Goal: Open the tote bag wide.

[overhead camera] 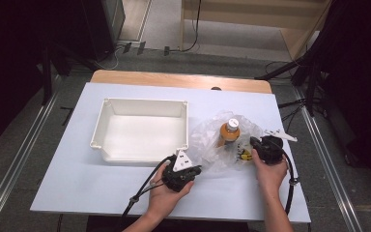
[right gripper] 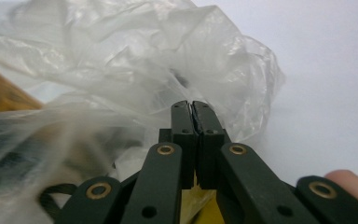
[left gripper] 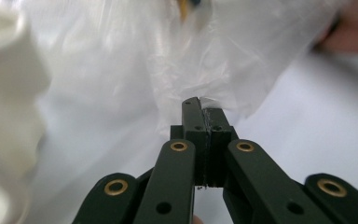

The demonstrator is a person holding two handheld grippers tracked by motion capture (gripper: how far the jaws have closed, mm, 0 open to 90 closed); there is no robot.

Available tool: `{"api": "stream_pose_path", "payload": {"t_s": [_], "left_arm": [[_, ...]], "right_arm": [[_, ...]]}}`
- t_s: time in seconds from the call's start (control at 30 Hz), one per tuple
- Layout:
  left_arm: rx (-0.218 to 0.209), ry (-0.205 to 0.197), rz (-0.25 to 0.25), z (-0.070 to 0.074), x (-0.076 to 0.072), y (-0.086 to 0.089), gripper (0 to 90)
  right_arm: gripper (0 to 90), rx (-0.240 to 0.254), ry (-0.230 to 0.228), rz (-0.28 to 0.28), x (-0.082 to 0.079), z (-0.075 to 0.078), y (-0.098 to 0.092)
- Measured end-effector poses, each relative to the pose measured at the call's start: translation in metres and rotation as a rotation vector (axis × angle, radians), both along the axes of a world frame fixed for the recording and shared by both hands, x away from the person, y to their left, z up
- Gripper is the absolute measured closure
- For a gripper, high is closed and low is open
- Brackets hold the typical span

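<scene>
A crumpled clear plastic bag point(overhead camera: 212, 140) lies on the white table, right of the tray. Inside it an orange bottle point(overhead camera: 229, 131) with a white cap stands upright, with a small yellow and black item point(overhead camera: 245, 155) beside it. My left gripper point(overhead camera: 196, 170) is at the bag's near left edge, its jaws shut on a fold of the film point(left gripper: 200, 100). My right gripper point(overhead camera: 255, 143) is at the bag's right side, jaws pressed together on the film point(right gripper: 192, 106). In the right gripper view the bottle point(right gripper: 0, 91) is a blurred orange shape through the plastic.
An empty white rectangular tray point(overhead camera: 107, 126) sits left of the bag, and its blurred rim point(left gripper: 7, 88) is close to my left gripper. Bare white table point(overhead camera: 92, 183) lies in front. Cables trail from both grippers toward the near edge.
</scene>
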State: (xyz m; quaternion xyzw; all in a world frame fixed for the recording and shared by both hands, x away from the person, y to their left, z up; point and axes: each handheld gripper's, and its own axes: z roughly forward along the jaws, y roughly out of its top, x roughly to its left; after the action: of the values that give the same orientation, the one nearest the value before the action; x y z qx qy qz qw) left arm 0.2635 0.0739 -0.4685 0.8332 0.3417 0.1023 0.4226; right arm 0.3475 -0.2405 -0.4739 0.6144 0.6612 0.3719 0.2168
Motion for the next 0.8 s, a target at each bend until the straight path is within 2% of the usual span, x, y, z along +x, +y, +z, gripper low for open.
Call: {"api": "stream_pose_path", "payload": {"t_s": [0.07,0.13,0.17,0.23,0.3,0.33,0.37,0.43,0.5,0.57,0.6,0.63,0.67,0.73,0.77,0.8], "left_arm": [[0.049,0.004,-0.005,-0.002,-0.001,0.005,90.0],[0.095,0.032,-0.016,-0.004,-0.002,0.008,90.0],[0.104,0.040,-0.020,-0.005,-0.001,0.009,90.0],[0.087,0.046,-0.018,-0.006,-0.002,0.012,90.0],[0.086,0.044,-0.016,-0.007,-0.002,0.012,90.0],[0.088,0.034,-0.014,-0.007,-0.003,0.012,90.0],[0.086,0.027,-0.017,-0.007,-0.003,0.012,90.0],[0.091,0.021,-0.029,-0.007,-0.005,0.012,89.0],[0.067,0.017,-0.035,-0.006,-0.005,0.013,83.1],[0.054,0.007,-0.033,-0.006,-0.005,0.013,79.5],[0.054,0.007,-0.033,-0.006,-0.005,0.013,78.6],[0.059,0.007,-0.040,-0.006,-0.006,0.013,80.0],[0.057,0.003,-0.043,-0.006,-0.006,0.013,80.7],[0.064,0.004,-0.059,-0.007,-0.007,0.012,83.2],[0.069,0.005,-0.063,-0.008,-0.007,0.012,85.1],[0.076,0.004,-0.067,-0.008,-0.007,0.011,87.2]], "right_arm": [[90.0,-0.007,0.010,-0.005,0.000,-0.002,-0.003],[90.0,-0.031,0.014,-0.003,0.000,-0.002,-0.003],[90.0,-0.045,0.013,-0.001,0.000,-0.003,-0.002],[90.0,-0.059,0.016,-0.001,0.000,-0.003,0.000],[86.8,-0.050,0.008,0.000,-0.001,-0.003,0.000],[81.9,-0.030,-0.011,0.006,-0.003,-0.002,-0.002],[77.9,0.010,-0.032,0.026,-0.005,0.001,-0.003],[71.1,0.034,-0.073,0.052,-0.011,0.007,-0.004],[61.8,0.054,-0.142,0.062,-0.019,0.018,-0.004],[56.4,0.071,-0.185,0.061,-0.025,0.027,-0.003],[56.4,0.071,-0.185,0.061,-0.025,0.027,-0.003],[53.9,0.082,-0.246,0.045,-0.032,0.042,0.000],[53.8,0.078,-0.265,0.043,-0.034,0.046,0.000],[54.2,0.062,-0.354,0.035,-0.038,0.063,0.004],[54.5,0.063,-0.389,0.039,-0.038,0.073,0.006],[54.6,0.072,-0.399,0.049,-0.035,0.080,0.008]]}}
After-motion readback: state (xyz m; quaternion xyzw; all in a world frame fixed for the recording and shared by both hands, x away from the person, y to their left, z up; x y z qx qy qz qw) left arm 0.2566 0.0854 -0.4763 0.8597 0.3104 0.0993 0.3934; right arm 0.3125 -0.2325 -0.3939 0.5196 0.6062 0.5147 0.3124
